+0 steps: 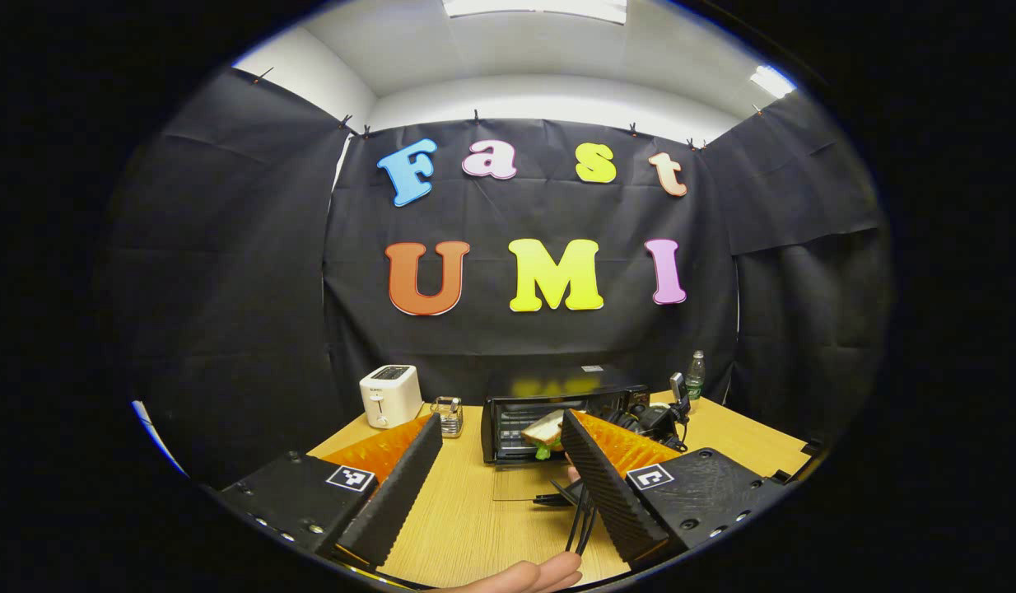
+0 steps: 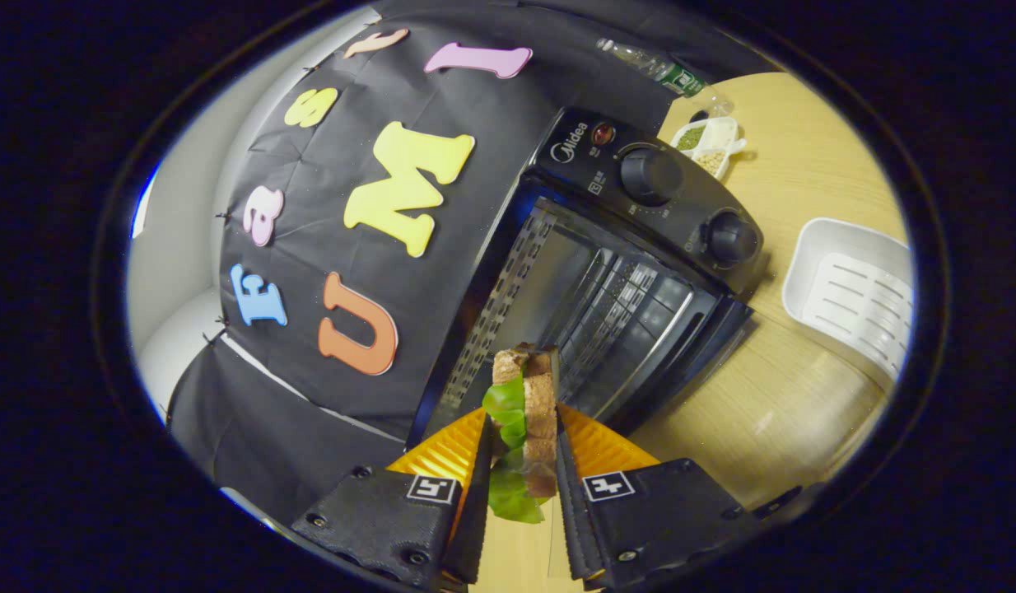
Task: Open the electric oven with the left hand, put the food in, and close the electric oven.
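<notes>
The black electric oven (image 1: pixel 508 412) stands at the back of the wooden table with its glass door (image 1: pixel 524 486) folded down flat. In the left gripper view my left gripper (image 1: pixel 501 420) is open, fingers wide apart, well short of the oven and holding nothing. A sandwich (image 1: pixel 542 430) of brown bread and green lettuce hangs at the oven's mouth, partly hidden behind one of my fingers. In the right gripper view my right gripper (image 2: pixel 520 428) is shut on that sandwich (image 2: pixel 542 387), just in front of the open oven (image 2: pixel 640 247) and its wire rack (image 2: pixel 615 305).
A white toaster (image 1: pixel 390 395) and a small glass jar (image 1: pixel 449 414) stand left of the oven, a bottle (image 1: pixel 695 375) behind it on the right. A white tray (image 2: pixel 854 288) and a small dish of beans (image 2: pixel 706 144) lie beside the oven's knobs (image 2: pixel 650 175). A hand (image 1: pixel 524 576) shows at the bottom.
</notes>
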Tool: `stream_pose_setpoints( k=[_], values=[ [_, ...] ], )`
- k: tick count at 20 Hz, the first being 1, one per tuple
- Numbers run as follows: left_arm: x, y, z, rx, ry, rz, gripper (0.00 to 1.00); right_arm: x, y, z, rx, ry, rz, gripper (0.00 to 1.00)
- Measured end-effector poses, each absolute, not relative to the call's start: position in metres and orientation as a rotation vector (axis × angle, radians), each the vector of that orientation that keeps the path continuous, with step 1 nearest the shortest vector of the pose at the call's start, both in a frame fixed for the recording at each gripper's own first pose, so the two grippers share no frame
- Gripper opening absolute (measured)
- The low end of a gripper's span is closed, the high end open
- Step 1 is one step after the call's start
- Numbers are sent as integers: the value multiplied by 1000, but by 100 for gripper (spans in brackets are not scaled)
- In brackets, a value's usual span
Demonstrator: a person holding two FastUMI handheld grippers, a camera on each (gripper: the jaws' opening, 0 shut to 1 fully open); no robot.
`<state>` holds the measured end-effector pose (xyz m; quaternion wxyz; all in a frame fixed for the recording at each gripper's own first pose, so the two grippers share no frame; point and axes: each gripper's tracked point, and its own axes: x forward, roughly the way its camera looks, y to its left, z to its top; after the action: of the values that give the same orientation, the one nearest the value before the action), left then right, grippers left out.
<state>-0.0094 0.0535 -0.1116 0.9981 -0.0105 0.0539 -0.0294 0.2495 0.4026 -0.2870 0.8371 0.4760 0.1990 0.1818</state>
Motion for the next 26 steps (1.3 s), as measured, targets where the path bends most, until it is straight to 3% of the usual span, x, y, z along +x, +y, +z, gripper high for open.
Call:
stream_pose_setpoints(
  k=[4, 5, 6, 9, 10, 11, 19, 22, 23, 24, 26],
  values=[
    [-8, 50, -116, -2, 126, -67, 95, 292, 407, -280, 1056, 328, 320, 42],
    [-7, 51, -115, 3, 121, -67, 95, 301, 407, -283, 1029, 307, 302, 32],
    [-7, 48, -115, 4, 117, -76, 95, 311, 407, -286, 1006, 295, 285, 43],
    [-8, 46, -116, 2, 113, -92, 95, 324, 408, -296, 993, 304, 260, 44],
    [-8, 46, -116, -3, 109, -96, 95, 327, 409, -301, 994, 317, 258, 36],
    [-9, 45, -116, -12, 107, -103, 95, 327, 410, -304, 993, 328, 262, 47],
    [-11, 47, -118, -40, 102, -126, 95, 325, 413, -319, 910, 386, 277, 54],
    [-13, 51, -117, -37, 99, -123, 95, 324, 418, -317, 802, 395, 301, 66],
    [-13, 54, -119, -39, 102, -119, 100, 321, 422, -317, 763, 400, 313, 56],
    [-13, 55, -120, -42, 105, -118, 95, 318, 426, -318, 721, 406, 325, 77],
    [-13, 58, -121, -46, 111, -111, 95, 317, 430, -320, 630, 420, 342, 84]
  ],
)
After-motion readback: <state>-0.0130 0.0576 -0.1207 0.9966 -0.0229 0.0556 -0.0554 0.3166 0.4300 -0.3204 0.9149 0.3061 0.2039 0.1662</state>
